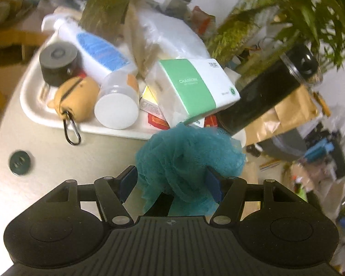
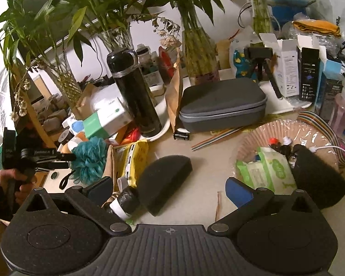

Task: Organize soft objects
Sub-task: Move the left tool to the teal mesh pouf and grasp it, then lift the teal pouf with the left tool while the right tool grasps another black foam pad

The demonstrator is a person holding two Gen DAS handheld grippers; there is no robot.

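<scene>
Holding a teal mesh bath pouf (image 1: 188,158) between our left gripper (image 1: 172,179) fingers, above the beige table (image 1: 57,161).

Its blue pads press into the pouf from both sides, about half open, just before a cluttered white tray (image 1: 34,108). Our right gripper (image 2: 170,191) stands wide and empty, over a dark foam wedge (image 2: 165,179) on the table.

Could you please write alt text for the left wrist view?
The left gripper holds a teal mesh bath pouf between its fingers, above a beige table beside a cluttered white tray.
</scene>
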